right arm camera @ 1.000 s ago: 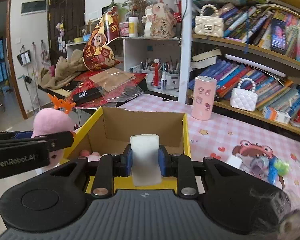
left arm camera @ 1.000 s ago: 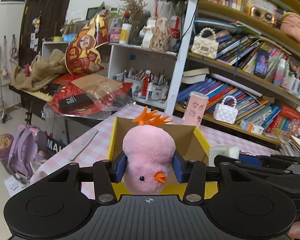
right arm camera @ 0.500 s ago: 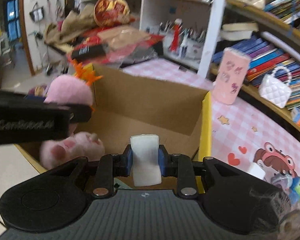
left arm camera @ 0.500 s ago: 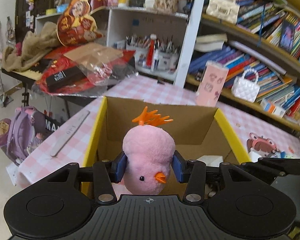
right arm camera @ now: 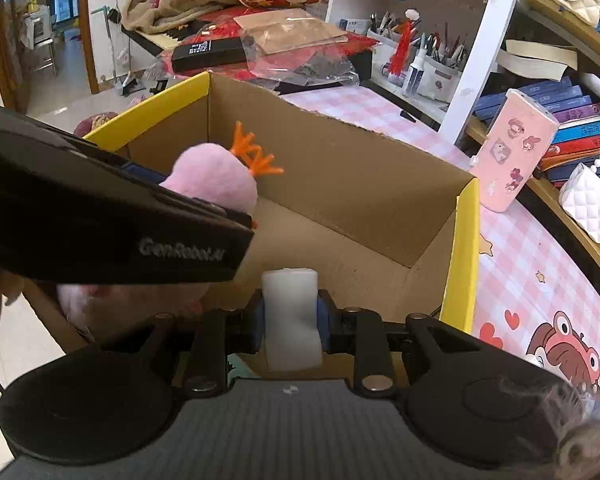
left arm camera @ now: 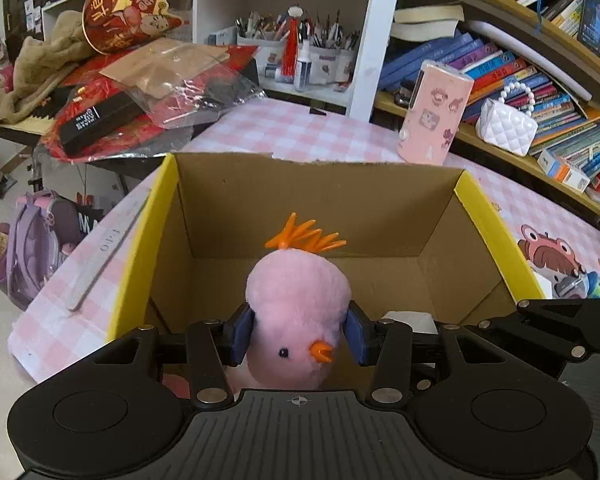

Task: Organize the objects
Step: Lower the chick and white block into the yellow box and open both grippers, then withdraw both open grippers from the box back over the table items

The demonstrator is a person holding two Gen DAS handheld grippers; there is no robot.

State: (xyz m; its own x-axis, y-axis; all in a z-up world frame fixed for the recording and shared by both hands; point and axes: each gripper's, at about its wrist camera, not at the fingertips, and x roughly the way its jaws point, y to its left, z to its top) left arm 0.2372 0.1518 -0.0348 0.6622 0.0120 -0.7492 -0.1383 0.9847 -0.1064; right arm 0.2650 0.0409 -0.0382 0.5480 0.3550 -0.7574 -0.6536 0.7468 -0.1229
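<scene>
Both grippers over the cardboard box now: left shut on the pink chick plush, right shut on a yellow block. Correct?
One error: the block in the right gripper is white, not yellow, as the right wrist view shows. The yellow is only the edging on the cardboard box. The rest holds: the left gripper is shut on the pink chick plush, both over the box.

You're in a cluttered home study. Crammed bookshelves (left arm camera: 512, 68) stand far right; pen pots (left arm camera: 300, 48) and a pink checked tablecloth (left arm camera: 300, 132) sit nearer.

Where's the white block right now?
In the right wrist view, the white block sits clamped in the right tongs, low over the cardboard box, right of the pink chick.
</scene>
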